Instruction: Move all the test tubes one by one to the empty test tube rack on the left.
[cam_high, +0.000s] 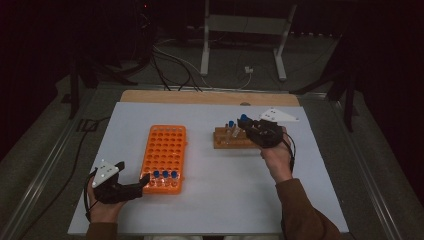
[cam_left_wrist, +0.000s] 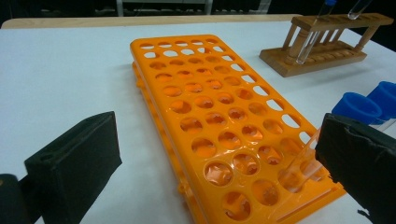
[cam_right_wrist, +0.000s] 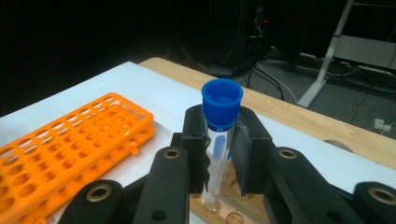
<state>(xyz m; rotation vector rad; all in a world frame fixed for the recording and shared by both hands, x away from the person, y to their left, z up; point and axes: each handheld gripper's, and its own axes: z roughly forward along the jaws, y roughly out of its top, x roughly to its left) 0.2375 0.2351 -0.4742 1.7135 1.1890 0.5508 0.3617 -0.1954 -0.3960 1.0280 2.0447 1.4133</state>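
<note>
right gripper is clamped on a clear tube with a blue cap: cap sits just above the fingertips, glass runs down between the pads, bottom end is at or just over a hole in the wooden rack, can't tell if it's seated or clear of it

left gripper has its jaws wide, nothing between the pads. It sits at the near end of the orange rack; the rack's corner lies between the two fingers, and one clear tube leans right against the inner side of the right-hand finger, two blue caps just past that finger

progress, my read: transfer of capped tubes from wooden rack to orange rack, partly done
- three blue-capped tubes already stand in the orange rack's near row, beside the left fingertips
- one tube in the right grip now
- at least one more capped tube in the wooden rack, just beside the right fingers; exact count too small to tell
- most orange holes unfilled

labels: no readable brand or writing on tubes, caps or either rack
</note>
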